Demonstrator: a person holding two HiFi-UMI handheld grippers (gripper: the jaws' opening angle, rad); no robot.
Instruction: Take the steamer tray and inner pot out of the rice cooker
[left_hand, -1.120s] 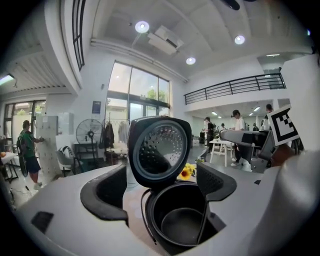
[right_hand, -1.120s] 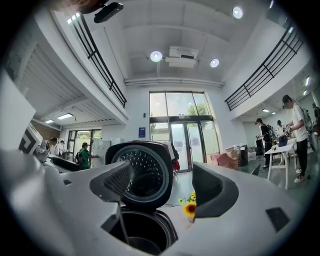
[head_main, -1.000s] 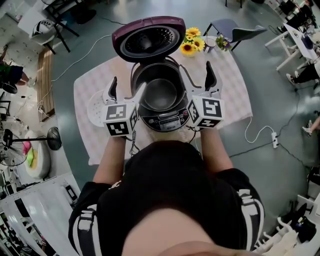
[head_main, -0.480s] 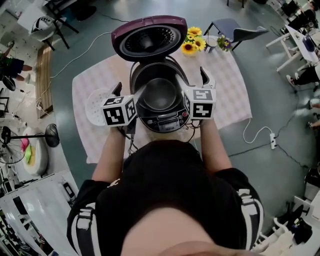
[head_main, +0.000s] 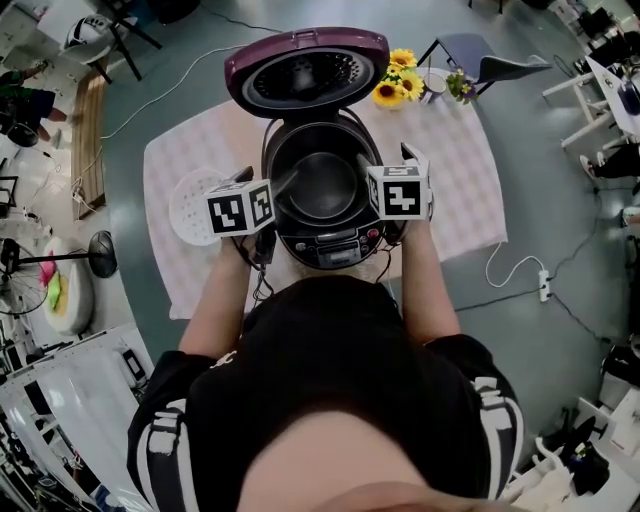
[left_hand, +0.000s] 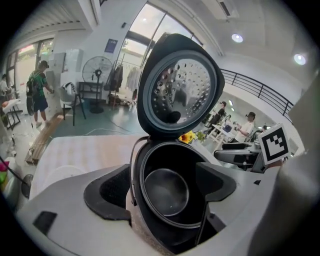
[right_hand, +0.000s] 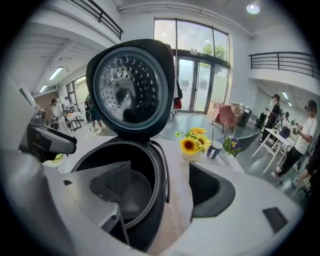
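The rice cooker (head_main: 320, 235) stands mid-table with its maroon lid (head_main: 305, 70) swung up. The dark inner pot (head_main: 320, 185) sits inside it. A white steamer tray (head_main: 190, 207) lies on the cloth left of the cooker. My left gripper (head_main: 262, 200) is open and straddles the cooker's left rim. In the left gripper view, one jaw of the left gripper (left_hand: 165, 182) is outside the wall and the other is over the pot (left_hand: 165, 192). My right gripper (head_main: 385, 182) is open over the right rim. In the right gripper view, the right gripper (right_hand: 162, 187) has one jaw inside the pot (right_hand: 132, 195) and one outside.
A vase of sunflowers (head_main: 393, 85) and a cup (head_main: 433, 82) stand at the table's far right edge, with a chair (head_main: 480, 62) behind them. The checked tablecloth (head_main: 460, 170) covers the table. A power cable (head_main: 510, 262) trails on the floor at right. People stand in the background.
Both grippers have moved inward from beside the cooker and now sit over its left and right rims. The cooker, pot and tray have not moved.
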